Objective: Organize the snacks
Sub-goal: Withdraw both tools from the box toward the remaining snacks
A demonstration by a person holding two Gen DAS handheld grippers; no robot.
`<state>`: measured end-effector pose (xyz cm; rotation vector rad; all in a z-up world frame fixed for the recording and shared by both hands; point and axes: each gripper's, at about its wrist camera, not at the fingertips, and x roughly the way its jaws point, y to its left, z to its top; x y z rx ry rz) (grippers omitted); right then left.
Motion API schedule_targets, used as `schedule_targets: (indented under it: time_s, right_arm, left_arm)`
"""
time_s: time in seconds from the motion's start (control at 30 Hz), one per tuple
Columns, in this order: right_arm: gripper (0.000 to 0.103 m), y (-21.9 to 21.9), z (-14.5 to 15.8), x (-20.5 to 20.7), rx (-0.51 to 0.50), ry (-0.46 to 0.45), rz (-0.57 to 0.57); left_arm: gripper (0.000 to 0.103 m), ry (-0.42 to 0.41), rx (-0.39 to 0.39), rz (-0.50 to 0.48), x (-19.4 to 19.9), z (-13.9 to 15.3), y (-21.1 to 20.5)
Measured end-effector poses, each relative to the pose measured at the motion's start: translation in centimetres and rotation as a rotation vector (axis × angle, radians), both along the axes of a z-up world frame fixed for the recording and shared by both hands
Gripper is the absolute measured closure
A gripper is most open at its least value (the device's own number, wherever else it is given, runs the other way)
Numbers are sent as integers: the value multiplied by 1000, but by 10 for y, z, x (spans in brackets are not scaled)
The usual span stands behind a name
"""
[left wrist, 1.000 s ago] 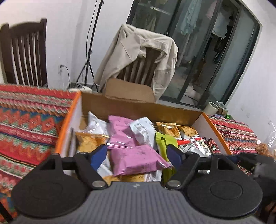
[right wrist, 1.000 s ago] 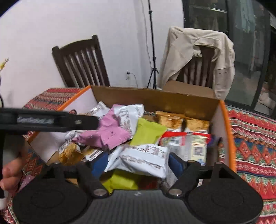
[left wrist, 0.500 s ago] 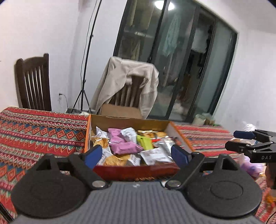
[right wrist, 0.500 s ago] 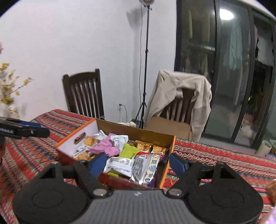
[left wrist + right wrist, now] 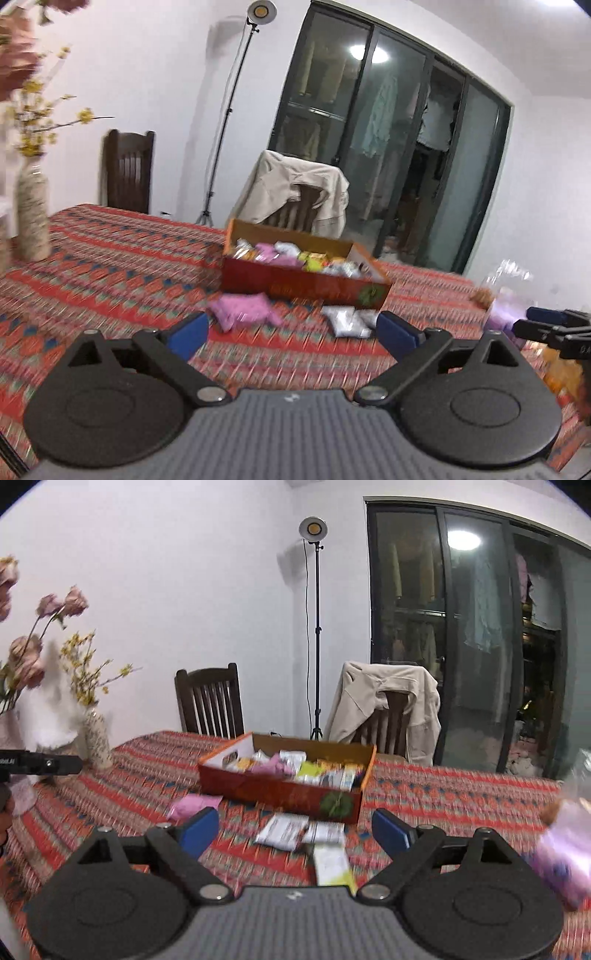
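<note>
Both claws are empty and their jaws are opening: the left claw [image 5: 291,334] and the right claw [image 5: 295,830] hover above the table [image 5: 461,790]. The red snack box [image 5: 280,792] stands farther back, its long side crosswise, full of packets. A pink packet [image 5: 242,308] and white packets [image 5: 299,830] lie blurred before it.

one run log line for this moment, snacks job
left gripper: opening, empty | right gripper: opening, empty | snack box: full | loose on tablecloth: pink packet, white packets
</note>
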<state>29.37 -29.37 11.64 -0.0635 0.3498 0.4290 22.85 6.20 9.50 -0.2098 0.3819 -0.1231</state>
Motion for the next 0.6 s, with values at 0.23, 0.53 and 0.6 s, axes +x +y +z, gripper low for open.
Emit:
schedule_targets:
  time_s: [0.23,0.53,0.6]
  right_arm:
    - [13,-4,-60,-84,18,46,-47]
    - [13,-16,-123,-148,-6,73,-123]
    - [13,-18,-128,-160,13,77,-130]
  left_arm:
    - [2,121,-32,27,-63,-54,-10]
    - [3,207,24,44,-102,-91,-18]
    - [3,197,33,43,-107,-88,-19]
